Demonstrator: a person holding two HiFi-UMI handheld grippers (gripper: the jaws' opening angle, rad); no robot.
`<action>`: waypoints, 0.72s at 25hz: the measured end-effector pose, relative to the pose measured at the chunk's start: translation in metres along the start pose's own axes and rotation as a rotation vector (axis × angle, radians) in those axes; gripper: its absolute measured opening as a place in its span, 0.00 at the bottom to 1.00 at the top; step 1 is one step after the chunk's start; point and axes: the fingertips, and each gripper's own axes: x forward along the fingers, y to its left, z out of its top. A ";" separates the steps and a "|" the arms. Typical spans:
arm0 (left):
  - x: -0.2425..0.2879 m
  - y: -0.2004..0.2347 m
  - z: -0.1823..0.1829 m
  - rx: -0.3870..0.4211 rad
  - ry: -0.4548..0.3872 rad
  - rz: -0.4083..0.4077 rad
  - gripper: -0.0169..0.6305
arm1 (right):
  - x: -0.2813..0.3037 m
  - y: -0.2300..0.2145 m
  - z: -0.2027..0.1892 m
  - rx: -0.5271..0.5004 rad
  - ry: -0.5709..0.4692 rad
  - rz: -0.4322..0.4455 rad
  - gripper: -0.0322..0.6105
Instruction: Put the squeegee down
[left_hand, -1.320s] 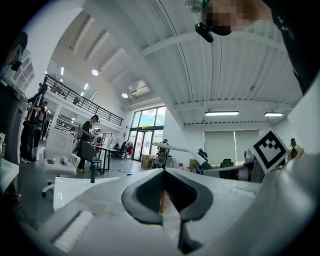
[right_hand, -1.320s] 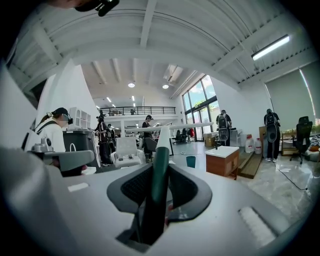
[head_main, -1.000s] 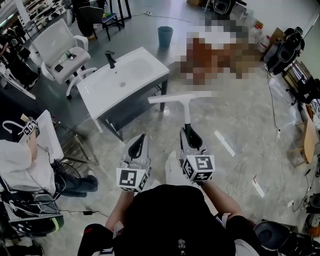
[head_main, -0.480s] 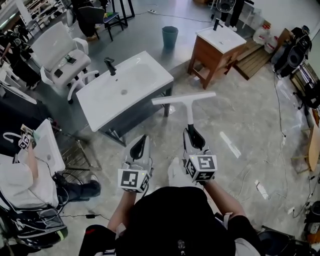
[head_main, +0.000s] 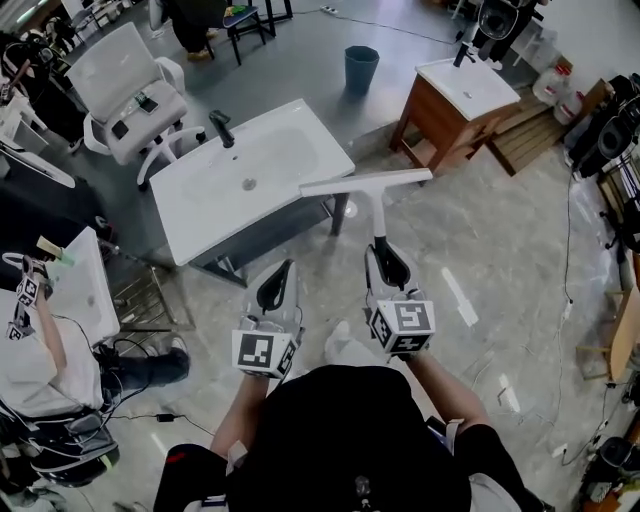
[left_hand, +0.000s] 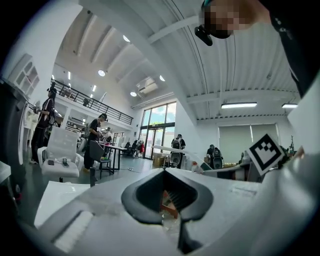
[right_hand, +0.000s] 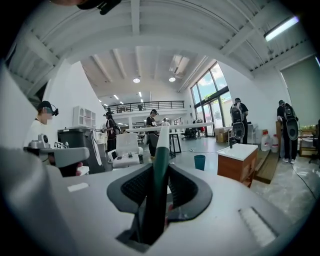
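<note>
Walking notes, head view.

- Squeegee (head_main: 378, 215) is clamped by its dark handle in my right gripper (head_main: 388, 268). The blade is crosswise at the far end, up in the air and touching nothing. The grip looks the same as a second ago.
- Left gripper (head_main: 277, 287) is closed on itself with nothing between the jaws. It is carried beside the right one, apart from the squeegee.
- Change: the white sink (head_main: 200, 215) has drawn nearer. A second ago the blade sat over bare floor, short of the sink's near right corner. Now the blade's left end lines up with the sink's near edge. The wooden vanity (head_main: 455, 105) at far right has also come closer.
- Both grippers point ahead, about level.

Reading: I am on the approach, and the put-down itself is not started. The sink top, left of the blade, looks the likeliest landing place. I judge I need to close in a little more, then swing left and lower before letting go. Risk: the long blade could clip the faucet (head_main: 222, 128) or the sink rim.
</note>
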 end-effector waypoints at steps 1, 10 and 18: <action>0.007 -0.001 0.001 0.002 0.001 0.009 0.03 | 0.006 -0.006 0.003 0.001 0.000 0.009 0.20; 0.060 -0.010 0.006 0.018 -0.004 0.064 0.03 | 0.042 -0.050 0.024 0.000 -0.007 0.068 0.20; 0.089 -0.001 0.004 0.025 -0.003 0.083 0.03 | 0.071 -0.063 0.023 0.006 0.013 0.085 0.20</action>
